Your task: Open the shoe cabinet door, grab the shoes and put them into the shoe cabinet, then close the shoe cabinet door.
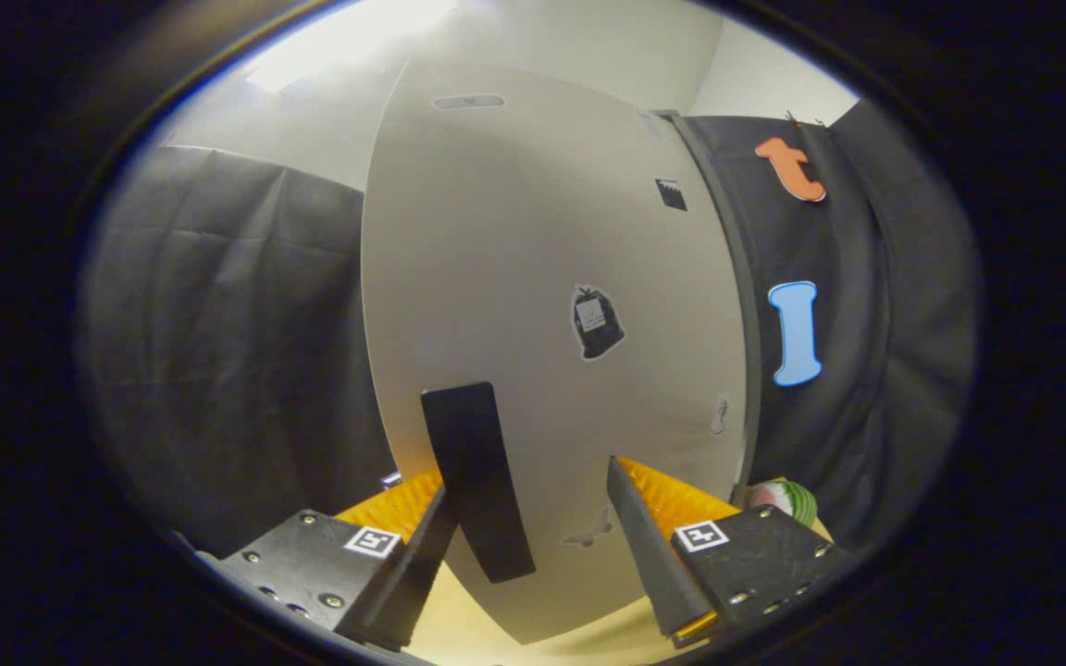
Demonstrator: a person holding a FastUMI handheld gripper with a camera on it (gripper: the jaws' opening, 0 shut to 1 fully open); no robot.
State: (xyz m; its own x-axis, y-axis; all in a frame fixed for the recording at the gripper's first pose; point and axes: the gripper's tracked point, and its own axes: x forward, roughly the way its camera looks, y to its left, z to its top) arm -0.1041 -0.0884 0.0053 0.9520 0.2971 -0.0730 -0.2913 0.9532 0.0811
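Now, step in hand: likely the door part, opening or closing; cannot tell which.
Gripper (528,518): fingers spread apart, holding nothing, pointed straight at the door.
Handle: long flat black bar (477,481) stuck on the door, standing up and a bit tilted, between the fingers, close by the left one; touching or not, hard to say.
Why there: handle sits low on the door, easy to catch with two fingers and pull or push.
Door: big smooth pale grey shoe cabinet door (514,259), very near, looks shut or nearly shut.
Stickers: small dark bag-shaped sticker (596,322) to the right of the handle, higher up; tiny black square one (672,194) far up.
Shoes: maybe the green, white and pink thing (787,499) low on the right, just past the right finger; too small to be sure.
Floor: light yellowish wood-look surface (487,634) under the door.
Room: dark cloth walls (218,351) left and right, white wall above.
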